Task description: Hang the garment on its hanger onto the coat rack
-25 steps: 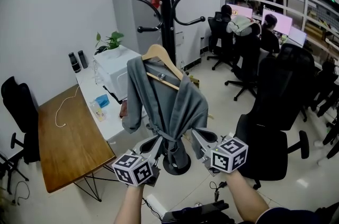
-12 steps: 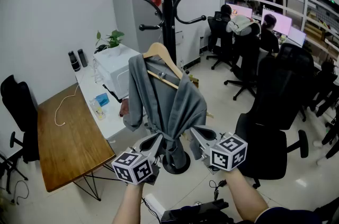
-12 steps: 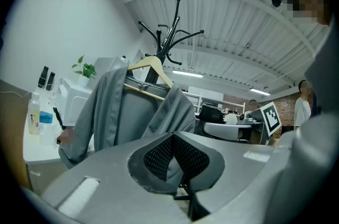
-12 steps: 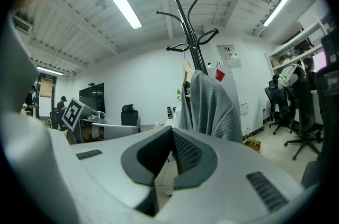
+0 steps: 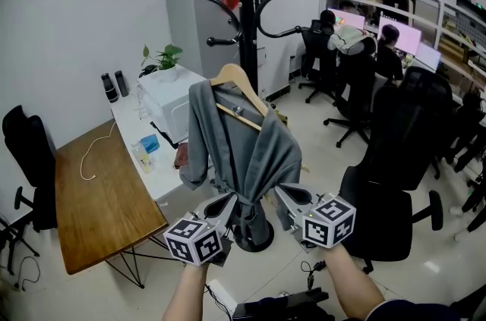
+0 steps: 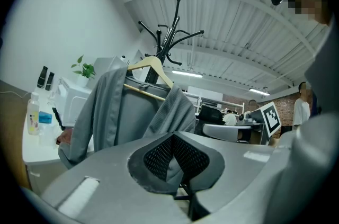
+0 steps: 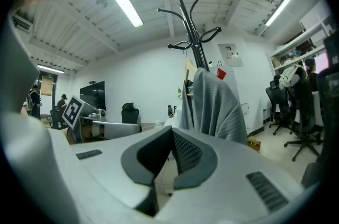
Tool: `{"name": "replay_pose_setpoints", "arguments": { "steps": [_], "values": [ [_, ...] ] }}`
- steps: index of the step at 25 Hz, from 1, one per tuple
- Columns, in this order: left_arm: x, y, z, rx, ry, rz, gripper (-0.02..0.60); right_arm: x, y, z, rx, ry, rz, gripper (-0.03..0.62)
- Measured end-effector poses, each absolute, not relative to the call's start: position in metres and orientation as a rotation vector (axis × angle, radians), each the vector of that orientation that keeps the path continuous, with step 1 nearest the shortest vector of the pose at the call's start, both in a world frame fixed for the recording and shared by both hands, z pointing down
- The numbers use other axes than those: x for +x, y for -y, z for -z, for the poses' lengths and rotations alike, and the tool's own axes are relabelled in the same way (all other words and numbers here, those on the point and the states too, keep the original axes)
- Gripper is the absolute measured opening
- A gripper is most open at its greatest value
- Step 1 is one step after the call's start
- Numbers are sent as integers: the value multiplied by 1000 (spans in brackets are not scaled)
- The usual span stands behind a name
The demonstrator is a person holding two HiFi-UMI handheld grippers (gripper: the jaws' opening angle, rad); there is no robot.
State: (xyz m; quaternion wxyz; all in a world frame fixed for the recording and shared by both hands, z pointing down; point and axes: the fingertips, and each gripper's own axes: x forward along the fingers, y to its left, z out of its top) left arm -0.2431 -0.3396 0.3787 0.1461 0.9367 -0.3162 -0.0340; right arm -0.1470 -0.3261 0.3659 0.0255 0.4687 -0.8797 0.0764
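A grey garment (image 5: 241, 145) hangs on a wooden hanger (image 5: 237, 83) in front of the black coat rack (image 5: 244, 1). The hanger's hook is hidden, so I cannot tell whether it rests on a peg. My left gripper (image 5: 230, 203) is under the garment and shut on its bunched lower hem; grey cloth shows between its pads (image 6: 168, 157). My right gripper (image 5: 279, 195) is shut beside the hem on the right. In the right gripper view the garment (image 7: 214, 104) stands just past the jaw tips, and no cloth shows between the pads (image 7: 183, 151).
The rack's round base (image 5: 254, 236) stands on the floor right behind my grippers. A wooden table (image 5: 99, 198) and a white table (image 5: 144, 160) are at the left. Black office chairs (image 5: 395, 183) stand at the right, and people sit at desks (image 5: 357, 39) behind.
The rack and garment have drifted slightly right and up in the head view. Both grippers stay at the hem as before.
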Motion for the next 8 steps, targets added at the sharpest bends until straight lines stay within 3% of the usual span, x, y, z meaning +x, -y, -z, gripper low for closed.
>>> {"name": "replay_pose_setpoints", "arguments": {
  "steps": [8],
  "values": [
    [-243,337,-378,2702,899,100,-14,-151,324,-364,1442,2716,-221,3]
  ]
}}
